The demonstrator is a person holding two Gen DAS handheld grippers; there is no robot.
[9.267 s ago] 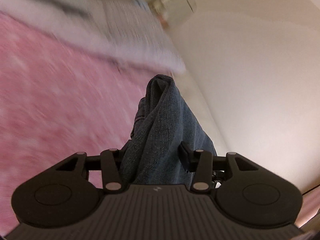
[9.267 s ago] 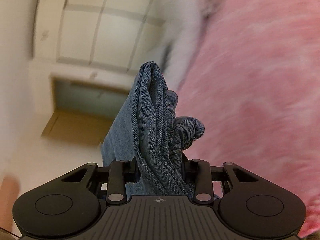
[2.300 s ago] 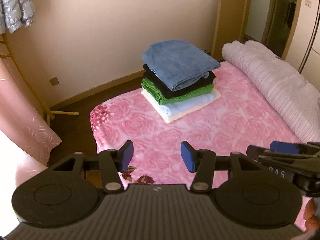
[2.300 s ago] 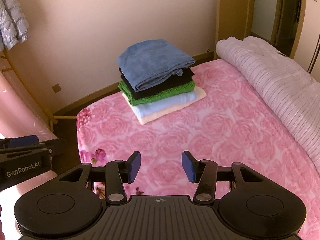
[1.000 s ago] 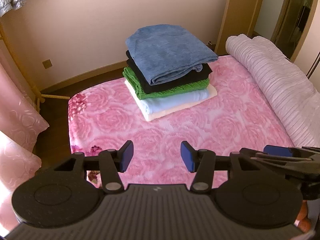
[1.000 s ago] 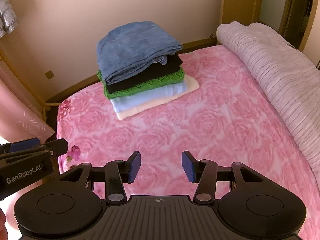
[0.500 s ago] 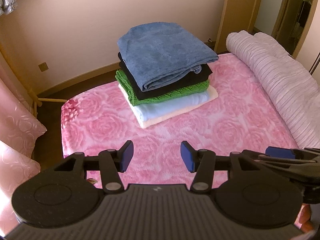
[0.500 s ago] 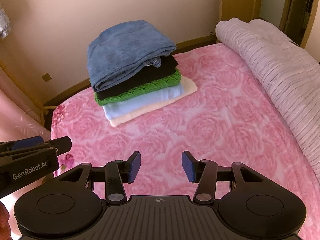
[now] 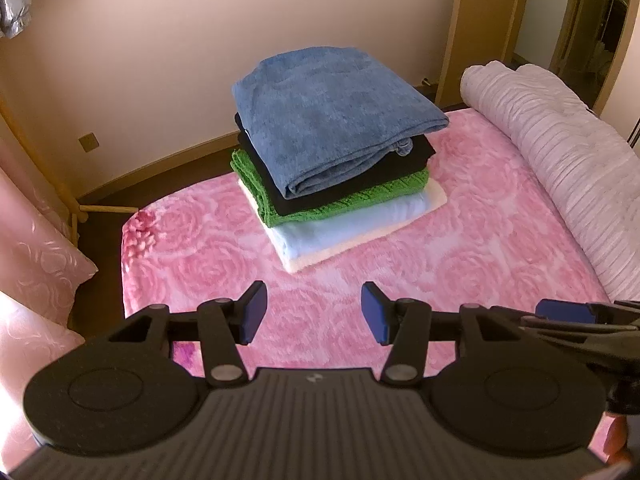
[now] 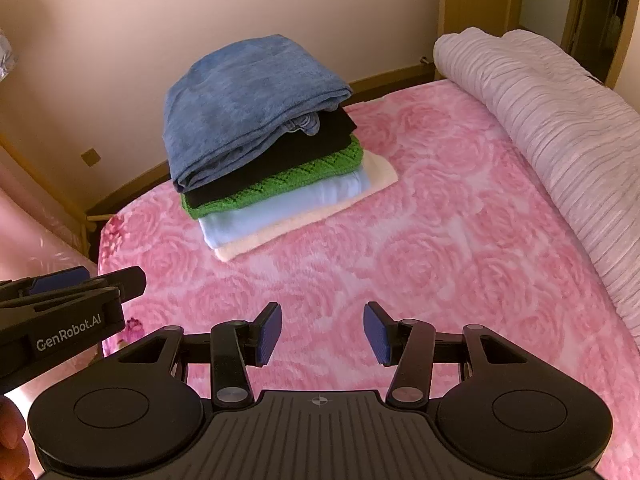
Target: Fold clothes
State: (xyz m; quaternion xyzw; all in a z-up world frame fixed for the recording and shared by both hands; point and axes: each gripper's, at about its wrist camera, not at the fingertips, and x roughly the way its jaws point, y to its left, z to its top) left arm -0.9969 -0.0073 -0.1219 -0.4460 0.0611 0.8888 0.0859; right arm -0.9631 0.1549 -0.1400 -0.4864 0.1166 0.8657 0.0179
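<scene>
A stack of folded clothes (image 9: 340, 168) sits on the pink rose-patterned bed (image 9: 460, 248), near its far edge. Folded blue jeans (image 9: 332, 112) lie on top, over a black piece, a green knit (image 9: 352, 196), a light blue piece and a cream one. The stack also shows in the right wrist view (image 10: 272, 148). My left gripper (image 9: 314, 314) is open and empty, held above the bed in front of the stack. My right gripper (image 10: 322, 332) is open and empty, beside it to the right. Each gripper shows at the edge of the other's view.
A rolled pale pink quilt (image 9: 560, 160) lies along the right side of the bed. Pink pillows (image 9: 36, 256) stand at the left. A beige wall with a wooden baseboard (image 9: 160, 164) runs behind the bed. A doorway (image 9: 600, 20) opens at the far right.
Earlier both grippers were shut on the blue jeans; now the jeans lie folded on top of the stack and both grippers are open. Over the last second both moved slightly closer to the stack.
</scene>
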